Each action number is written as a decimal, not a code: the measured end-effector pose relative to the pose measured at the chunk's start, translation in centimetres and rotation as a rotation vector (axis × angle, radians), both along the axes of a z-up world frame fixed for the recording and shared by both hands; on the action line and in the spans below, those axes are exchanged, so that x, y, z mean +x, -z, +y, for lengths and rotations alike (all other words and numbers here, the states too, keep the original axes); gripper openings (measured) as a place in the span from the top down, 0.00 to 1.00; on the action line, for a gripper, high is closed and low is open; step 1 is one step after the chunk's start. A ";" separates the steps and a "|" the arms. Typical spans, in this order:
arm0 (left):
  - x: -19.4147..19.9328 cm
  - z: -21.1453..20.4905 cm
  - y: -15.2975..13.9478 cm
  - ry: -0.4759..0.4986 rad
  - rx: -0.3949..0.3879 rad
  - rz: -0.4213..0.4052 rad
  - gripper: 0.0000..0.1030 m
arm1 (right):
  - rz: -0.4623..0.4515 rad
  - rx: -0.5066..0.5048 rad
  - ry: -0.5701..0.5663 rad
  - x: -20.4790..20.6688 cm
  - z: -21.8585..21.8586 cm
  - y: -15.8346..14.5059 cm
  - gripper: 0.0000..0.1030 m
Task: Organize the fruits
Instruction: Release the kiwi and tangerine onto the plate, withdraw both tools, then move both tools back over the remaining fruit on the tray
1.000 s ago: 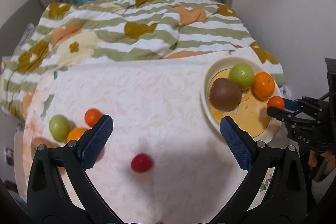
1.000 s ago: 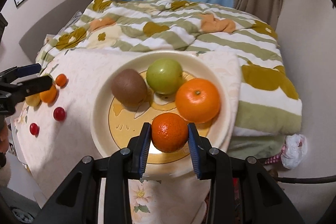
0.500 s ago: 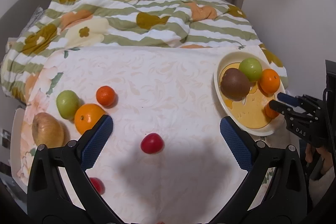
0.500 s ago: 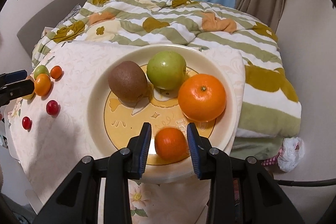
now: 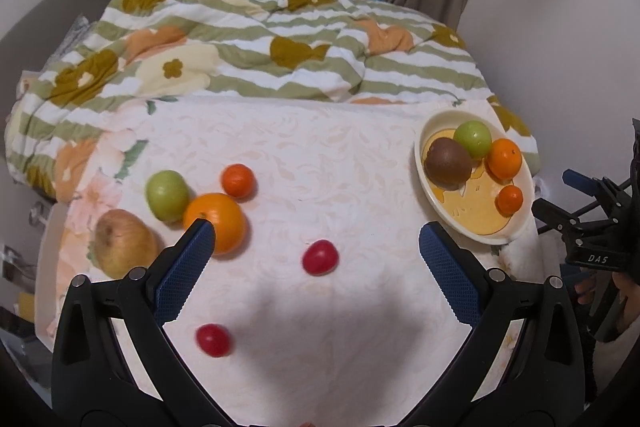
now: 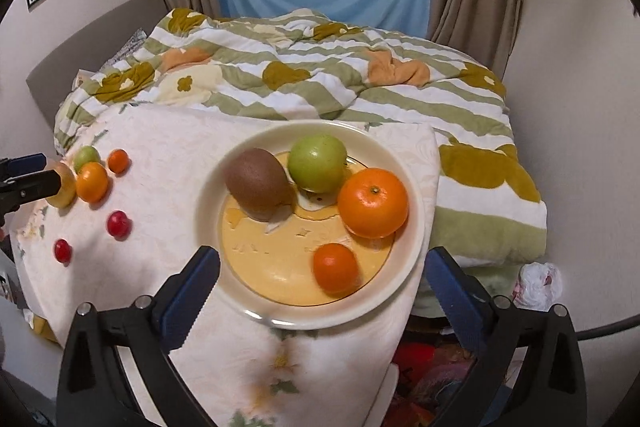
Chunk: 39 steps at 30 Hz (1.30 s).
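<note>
Where the striped floral quilt covers the bed behind, a desk under a pale patterned cloth carries all the fruit. Cream plate with yellow centre, at the cloth's right edge: holds a brown kiwi touching a green apple, a large orange just beside the apple, and a small mandarin lying apart on the near side of the plate. Right claw: jaws opening, spread wide to either side of the plate's near rim, pads touching nothing; the mandarin lies free ahead of them, gripped by neither pad. Left claw: jaws wide apart above the cloth, nothing held. Loose group at the cloth's left: a yellowish-brown fruit, possibly a pear, though the view is soft; a second orange partly behind the left claw's left pad; a second green apple touching that orange; a second small mandarin just beyond. Two small red fruits: one between the left claw's pads in view, the other nearer the camera, well apart from the plate.
</note>
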<state>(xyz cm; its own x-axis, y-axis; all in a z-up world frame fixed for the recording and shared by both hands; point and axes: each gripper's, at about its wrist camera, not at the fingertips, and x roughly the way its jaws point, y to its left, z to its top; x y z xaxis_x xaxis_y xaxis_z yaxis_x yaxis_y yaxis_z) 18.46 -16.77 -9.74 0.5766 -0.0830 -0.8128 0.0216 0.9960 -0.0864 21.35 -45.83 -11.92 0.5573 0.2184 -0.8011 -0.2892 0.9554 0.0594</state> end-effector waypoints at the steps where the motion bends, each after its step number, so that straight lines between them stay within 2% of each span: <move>1: -0.2 0.4 -0.3 -0.001 0.000 -0.006 0.00 | 0.005 0.007 0.006 -0.2 0.3 -0.5 0.01; 12: -4.9 9.2 -6.0 -0.072 0.035 -0.111 0.00 | -0.029 0.069 0.076 -3.4 5.4 -6.3 0.01; 23: -7.4 17.9 -6.2 -0.079 0.048 -0.128 0.00 | -0.147 0.082 0.110 -6.0 14.0 -9.0 0.01; 31: -6.5 22.3 -3.9 0.005 0.029 -0.092 0.00 | -0.116 0.066 0.113 -5.1 19.8 -7.5 0.01; 36: -5.4 23.7 -1.5 0.067 0.034 -0.063 0.00 | -0.095 0.073 0.084 -4.3 22.8 -5.3 0.01; 39: -4.8 24.0 0.3 0.088 -0.006 -0.057 0.00 | -0.063 0.056 0.029 -3.5 24.7 -3.3 0.01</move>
